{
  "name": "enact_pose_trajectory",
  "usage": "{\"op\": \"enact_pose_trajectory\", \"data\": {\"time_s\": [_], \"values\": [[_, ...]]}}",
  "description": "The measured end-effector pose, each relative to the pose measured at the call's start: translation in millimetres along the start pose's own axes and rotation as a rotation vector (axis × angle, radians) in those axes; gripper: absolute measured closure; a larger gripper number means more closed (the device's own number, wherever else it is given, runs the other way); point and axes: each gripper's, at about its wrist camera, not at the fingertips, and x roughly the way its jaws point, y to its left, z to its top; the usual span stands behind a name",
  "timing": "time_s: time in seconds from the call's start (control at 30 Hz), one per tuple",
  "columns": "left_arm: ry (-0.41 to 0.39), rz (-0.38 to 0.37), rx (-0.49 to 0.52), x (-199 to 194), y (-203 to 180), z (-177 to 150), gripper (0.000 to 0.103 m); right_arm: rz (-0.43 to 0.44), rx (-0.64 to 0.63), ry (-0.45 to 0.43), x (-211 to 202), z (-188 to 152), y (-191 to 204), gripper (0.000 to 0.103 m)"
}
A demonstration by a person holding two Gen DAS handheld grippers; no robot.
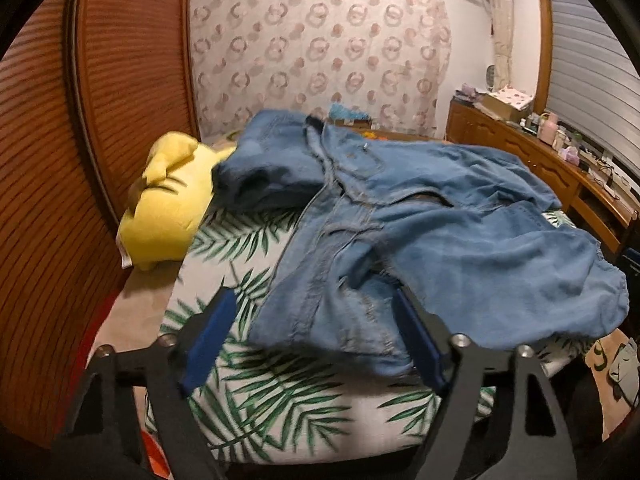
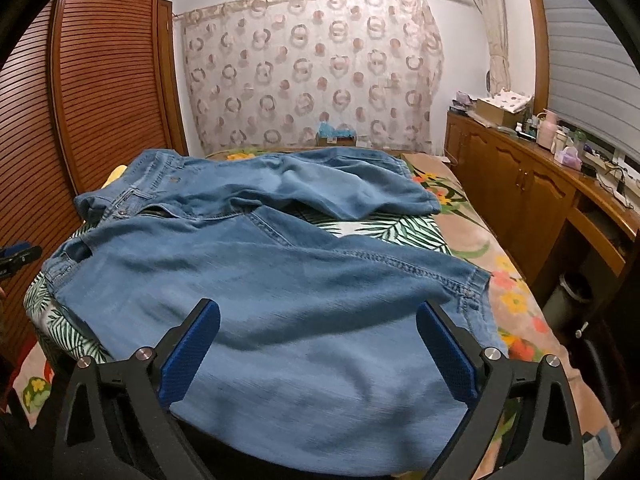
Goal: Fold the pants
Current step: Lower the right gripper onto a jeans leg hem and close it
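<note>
Beside the pants (image 1: 420, 216), a yellow plush toy (image 1: 168, 208) lies.

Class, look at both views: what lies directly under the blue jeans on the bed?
Under the jeans lies a white cloth with green palm leaves, on a floral bed cover. Whatever sits beneath the denim's middle is covered and cannot be seen.

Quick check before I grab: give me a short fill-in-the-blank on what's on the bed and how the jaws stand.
1. The pants are made of blue ____.
2. The plush toy beside the pants is ____ in colour.
3. The jaws of the right gripper stand ____ over the fabric.
4. The sheet under the pants is printed with green ____.

Missing words: denim; yellow; open; leaves
</note>
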Motion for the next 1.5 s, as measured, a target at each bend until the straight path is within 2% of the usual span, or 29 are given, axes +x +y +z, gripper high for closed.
{"op": "enact_pose_trajectory", "data": {"time_s": [0.17,0.33,0.5,0.77,1.0,1.07,1.2,1.23,1.37,1.5], "values": [[0.065,0.019,-0.01,16,8,-13,0.029,-0.011,-0.006,0.023,-4,-3,-5,0.016],[0.093,0.024,-0.016,26,13,-19,0.029,-0.024,-0.007,0.069,-10,-4,-15,0.025],[0.109,0.029,-0.019,32,14,-21,0.029,-0.058,0.014,0.116,-17,-4,-26,0.026],[0.126,0.031,-0.028,39,15,-25,0.029,-0.085,0.069,0.143,-26,-1,-30,0.035],[0.126,0.006,-0.06,43,21,-25,0.026,-0.066,0.106,0.183,-19,-1,-33,0.048],[0.124,0.002,-0.063,44,23,-25,0.024,-0.062,0.12,0.199,-15,-1,-35,0.057],[0.12,0.003,-0.06,46,23,-24,0.023,-0.068,0.109,0.213,-14,4,-36,0.065],[0.119,0.002,-0.061,46,23,-24,0.023,-0.07,0.106,0.214,-15,5,-37,0.07],[0.115,0.002,-0.06,46,24,-24,0.023,-0.077,0.092,0.197,-18,8,-37,0.086],[0.117,0.0,-0.061,46,24,-25,0.024,-0.051,0.078,0.13,-34,18,-33,0.088]]}}
